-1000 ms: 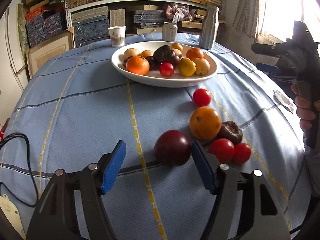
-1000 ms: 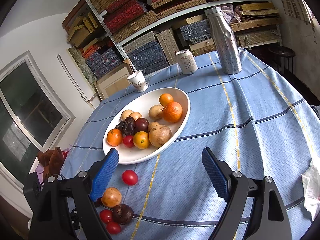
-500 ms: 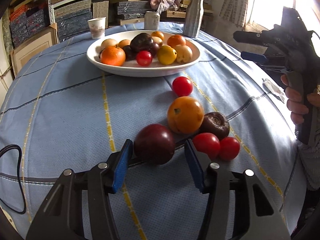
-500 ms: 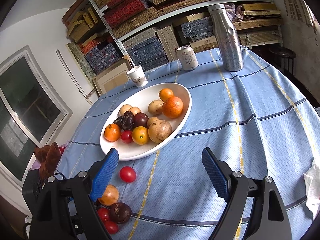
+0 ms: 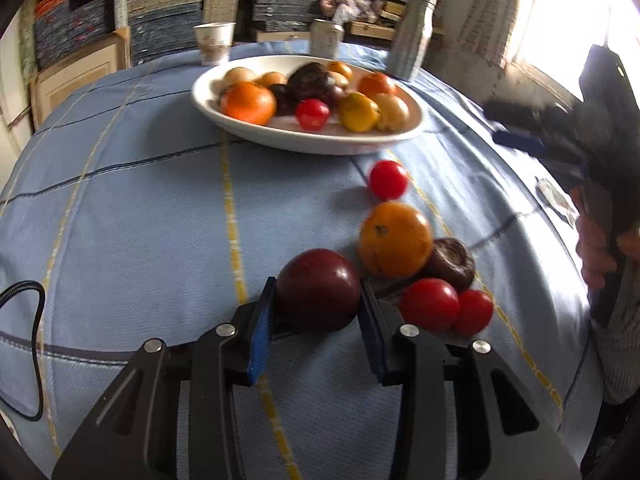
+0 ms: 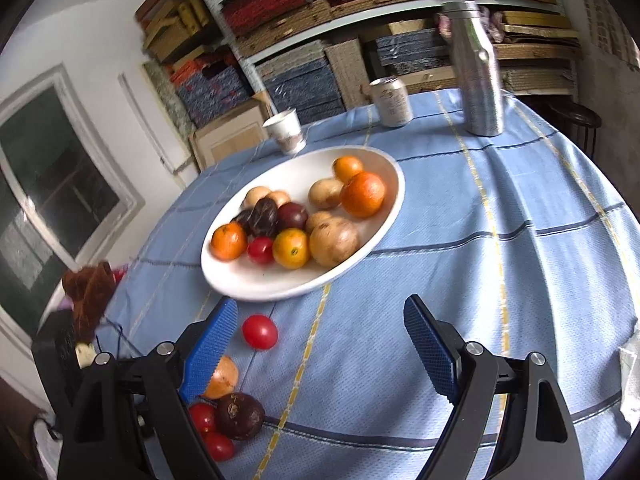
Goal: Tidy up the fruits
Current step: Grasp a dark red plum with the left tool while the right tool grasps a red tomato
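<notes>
left gripper (image 5: 318,312) has closed onto the round dark plum (image 5: 319,289) — right gripper (image 6: 316,344) wide open, empty.

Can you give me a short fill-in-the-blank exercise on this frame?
1. The left tool is shut on a dark ____.
2. The right tool is ____ and holds nothing.
3. The white plate sits on a ____ tablecloth.
4. Behind the plate, between the paper cup and the steel bottle, stands a ____.

Missing words: plum; open; blue; can
</notes>
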`<state>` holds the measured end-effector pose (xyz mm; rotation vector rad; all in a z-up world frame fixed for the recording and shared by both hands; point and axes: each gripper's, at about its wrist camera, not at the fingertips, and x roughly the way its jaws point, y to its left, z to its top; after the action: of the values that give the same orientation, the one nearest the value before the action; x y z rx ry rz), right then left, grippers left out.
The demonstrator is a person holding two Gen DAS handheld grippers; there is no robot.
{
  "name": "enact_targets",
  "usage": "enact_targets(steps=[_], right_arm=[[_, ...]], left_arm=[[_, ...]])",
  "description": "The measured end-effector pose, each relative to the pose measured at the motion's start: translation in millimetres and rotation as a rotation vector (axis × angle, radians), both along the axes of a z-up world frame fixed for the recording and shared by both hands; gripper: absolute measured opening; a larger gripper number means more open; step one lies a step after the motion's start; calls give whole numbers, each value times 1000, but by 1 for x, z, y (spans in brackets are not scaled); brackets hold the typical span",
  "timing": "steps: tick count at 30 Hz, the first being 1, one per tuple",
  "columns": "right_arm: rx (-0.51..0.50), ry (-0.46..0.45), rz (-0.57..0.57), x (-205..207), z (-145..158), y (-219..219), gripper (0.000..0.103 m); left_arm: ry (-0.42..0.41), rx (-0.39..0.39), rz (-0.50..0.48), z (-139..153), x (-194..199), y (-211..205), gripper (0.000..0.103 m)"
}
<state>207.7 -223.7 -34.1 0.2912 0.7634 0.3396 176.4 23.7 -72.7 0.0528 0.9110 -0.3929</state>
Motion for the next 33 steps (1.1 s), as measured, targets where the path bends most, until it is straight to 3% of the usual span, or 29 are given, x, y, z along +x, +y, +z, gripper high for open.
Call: enact_targets(steps=[6,9,13,16,25,28,33], right_arm=[[-108,31,101,1,-11,41,85],[-169,49,132,5,-17,61,74],[-121,138,167,23,-27,73,52],[-125,164,152,31,-31,78,44],[-151,193,153,40,-40,91,36],[-146,185,155,40,-40,90,30],[-159,158,148,34,-38,90,30]], left_arm=[[-31,28,118,5,6,22,38],[-32,29,136,6,7,26,38],[-23,37,126,3,8,25,38],[-12,39,122,1,9,24,38],[-12,44,117,0,10,22,38],[-12,40,116,0,11,22,38],[-20,33,102,1,10,20,38]])
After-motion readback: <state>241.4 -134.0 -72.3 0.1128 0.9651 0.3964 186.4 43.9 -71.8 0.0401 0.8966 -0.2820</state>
